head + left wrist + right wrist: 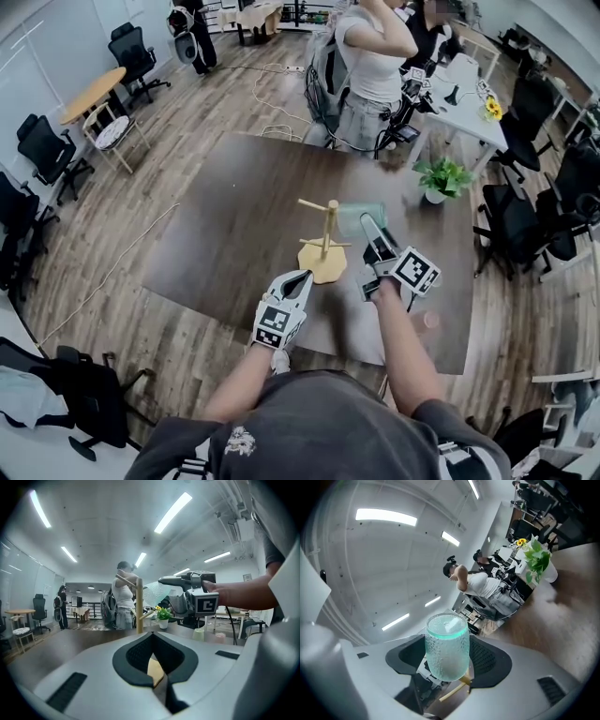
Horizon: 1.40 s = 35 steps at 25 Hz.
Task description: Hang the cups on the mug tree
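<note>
Office chairs and plank flooring ring a dark worktop [225, 225], where the hanging of the first cup is in hand.

The right gripper [370, 228] has its jaws clamped on a pale green, pebbled cup [446, 645], held up off the worktop and tipped on its side. A bare wooden peg [454, 690] shows just beneath the cup in the right gripper view. From the head view the cup sits just beside the right end of the upper peg, not yet on it.

The left gripper [301, 278] is low, its jaws drawn together on what looks like the near rim of the mug tree [324, 242] base, apparently steadying it. The tree stands about mid-worktop, somewhat toward the near edge, and no cup hangs from any peg.

Two more cups [199, 633] wait toward the near right corner. A potted plant [442, 178] stands by the right edge, well apart. A person [375, 66] stands beyond the far edge.

Next, I judge, the cup must be lined up with the peg end and slid over it. No handle can be made out. The jaws should part only once the peg carries the cup, while the base stays pinned against tipping.
</note>
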Motion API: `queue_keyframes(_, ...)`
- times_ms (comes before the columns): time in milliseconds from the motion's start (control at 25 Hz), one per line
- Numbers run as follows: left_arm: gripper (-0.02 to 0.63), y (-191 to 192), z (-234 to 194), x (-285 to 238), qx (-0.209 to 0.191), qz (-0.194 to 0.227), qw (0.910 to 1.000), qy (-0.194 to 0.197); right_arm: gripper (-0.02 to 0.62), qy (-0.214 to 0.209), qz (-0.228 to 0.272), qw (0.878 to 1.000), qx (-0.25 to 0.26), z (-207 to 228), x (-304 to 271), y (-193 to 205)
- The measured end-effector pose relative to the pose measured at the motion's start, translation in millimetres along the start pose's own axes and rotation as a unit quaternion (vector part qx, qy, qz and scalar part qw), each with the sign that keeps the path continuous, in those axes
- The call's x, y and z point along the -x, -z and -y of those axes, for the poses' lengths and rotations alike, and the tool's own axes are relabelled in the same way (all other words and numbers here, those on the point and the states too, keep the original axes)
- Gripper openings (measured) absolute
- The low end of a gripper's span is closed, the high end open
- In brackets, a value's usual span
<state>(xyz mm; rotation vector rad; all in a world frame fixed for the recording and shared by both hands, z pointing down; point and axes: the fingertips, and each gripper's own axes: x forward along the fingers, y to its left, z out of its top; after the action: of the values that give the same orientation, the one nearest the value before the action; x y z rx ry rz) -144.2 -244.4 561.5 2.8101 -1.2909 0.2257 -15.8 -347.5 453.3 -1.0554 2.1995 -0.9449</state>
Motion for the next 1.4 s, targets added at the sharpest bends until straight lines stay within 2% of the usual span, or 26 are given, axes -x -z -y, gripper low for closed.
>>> queue_keyframes(200,0.000,2,-3,3,0.002,-0.003,1.0000,-0.001,0.308,0.028,-0.004,0.999,-0.017,7,3,5)
queue_keyframes(360,0.000,3,-3,4,0.001,-0.001,1.0000,0.001,0.310,0.024,-0.011,0.999,0.037,2,0,7)
queue_keyframes(440,0.000,-1,-5,5,-0.001,-0.003,1.0000,-0.003,0.334,0.032,-0.015,0.998,0.059,0,-1,7)
queue_keyframes(720,0.000,-1,-2,5,-0.002,0.003,1.0000,0.007,0.356,0.055,0.004,0.997,0.062,6,20,10)
queue_keyframes(920,0.000,-6,8,0,0.001,0.008,0.9997,0.021,0.354,0.083,-0.004,0.990,0.112,8,50,20)
queue_keyframes(1080,0.000,-13,18,-2,0.020,0.022,0.9989,0.036,0.353,0.103,-0.025,0.987,0.125,12,75,37)
queue_keyframes(1200,0.000,-22,22,0,0.022,0.035,0.9986,0.033,0.326,0.115,-0.045,0.977,0.171,7,88,49)
queue_keyframes(1280,0.000,-28,22,0,0.020,0.041,0.9985,0.030,0.260,0.125,-0.058,0.965,0.223,3,92,54)
queue_keyframes(1400,0.000,-32,23,-1,0.020,0.044,0.9984,0.030,0.141,0.144,-0.067,0.939,0.304,-3,95,57)
